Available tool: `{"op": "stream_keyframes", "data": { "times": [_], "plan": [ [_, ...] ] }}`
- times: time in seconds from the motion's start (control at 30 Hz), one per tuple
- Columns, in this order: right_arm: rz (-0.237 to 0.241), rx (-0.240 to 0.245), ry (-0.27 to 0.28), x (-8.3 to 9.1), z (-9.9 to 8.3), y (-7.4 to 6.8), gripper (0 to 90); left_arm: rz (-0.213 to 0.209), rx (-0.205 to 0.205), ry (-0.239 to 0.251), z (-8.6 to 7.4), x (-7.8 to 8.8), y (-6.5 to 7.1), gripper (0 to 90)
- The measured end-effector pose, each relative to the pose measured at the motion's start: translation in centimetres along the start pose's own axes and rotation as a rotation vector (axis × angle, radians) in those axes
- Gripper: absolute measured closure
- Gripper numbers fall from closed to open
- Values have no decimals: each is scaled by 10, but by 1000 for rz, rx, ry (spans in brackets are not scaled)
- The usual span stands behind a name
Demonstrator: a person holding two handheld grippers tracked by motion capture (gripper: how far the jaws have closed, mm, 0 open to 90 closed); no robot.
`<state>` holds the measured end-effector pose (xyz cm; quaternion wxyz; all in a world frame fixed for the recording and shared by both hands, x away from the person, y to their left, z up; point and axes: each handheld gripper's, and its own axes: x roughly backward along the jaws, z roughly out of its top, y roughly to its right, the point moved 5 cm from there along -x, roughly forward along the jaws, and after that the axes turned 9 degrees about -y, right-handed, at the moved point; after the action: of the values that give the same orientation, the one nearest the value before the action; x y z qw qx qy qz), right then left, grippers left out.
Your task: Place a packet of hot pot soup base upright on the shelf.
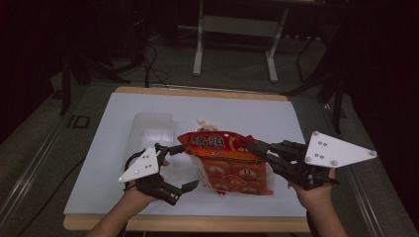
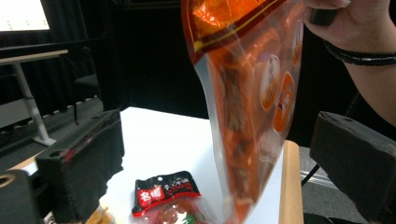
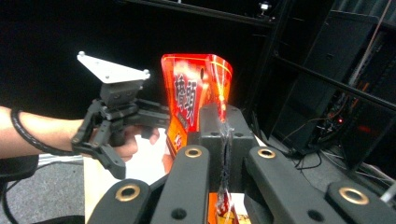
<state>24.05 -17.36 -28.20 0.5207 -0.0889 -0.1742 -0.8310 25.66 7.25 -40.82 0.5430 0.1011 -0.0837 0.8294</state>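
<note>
Orange snack bag (image 1: pixel 228 160) hangs upright over the bench (image 1: pixel 276 116), top edge pinched in the right hand-held gripper (image 1: pixel 258 147); left hand-held gripper (image 1: pixel 182 167) spread wide just beside it (nearer free jaws).

Your left hand (image 1: pixel 141 190) enters from the lower left, forearm angled inward, holding the black two-jaw left gripper (image 1: pixel 184 167) with its grey three-cornered plate (image 1: pixel 141 164) tilted upward. Its jaws stand wide apart, one forward, one nearer you. Your right hand (image 1: pixel 312 190) enters from the lower right, carrying the black two-jaw right gripper (image 1: pixel 253 146), whose jaws are pressed together on the edge of the orange printed plastic bag (image 1: pixel 225 160). A dark band (image 3: pixel 21 133) circles your left wrist.
</note>
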Motion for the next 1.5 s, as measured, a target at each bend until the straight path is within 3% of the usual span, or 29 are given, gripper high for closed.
{"op": "stream_keyframes", "data": {
  "times": [0.2,0.27,0.47,0.5,0.6,0.7,0.73,0.87,1.0,1.03,1.2,1.5],
  "plan": [
    [22,5,1,-7,2,-4,894,-31,-9,5,7,-7,0,76],
    [35,4,3,-9,2,-5,894,-51,-5,17,9,-8,0,145],
    [50,8,5,-15,4,-9,894,-100,3,16,12,-15,0,240],
    [53,15,3,-16,4,-10,893,-123,-1,12,11,-17,-1,278],
    [57,15,0,-18,5,-11,893,-142,-24,12,10,-18,0,391],
    [59,15,0,-19,4,-11,893,-139,-37,10,10,-19,1,439],
    [60,11,-2,-19,3,-11,893,-126,-43,9,10,-19,1,503],
    [57,9,-1,-19,1,-10,894,-133,-34,3,10,-20,1,580],
    [53,1,3,-17,-1,-7,893,-143,-65,3,10,-20,4,681],
    [49,-2,1,-16,-2,-6,892,-149,-83,-9,10,-21,7,696],
    [49,-9,1,-14,-5,-5,890,-170,-77,-25,11,-21,10,711],
    [53,-33,13,-13,-8,0,861,-133,-108,-60,20,-13,9,715]
  ]
}}
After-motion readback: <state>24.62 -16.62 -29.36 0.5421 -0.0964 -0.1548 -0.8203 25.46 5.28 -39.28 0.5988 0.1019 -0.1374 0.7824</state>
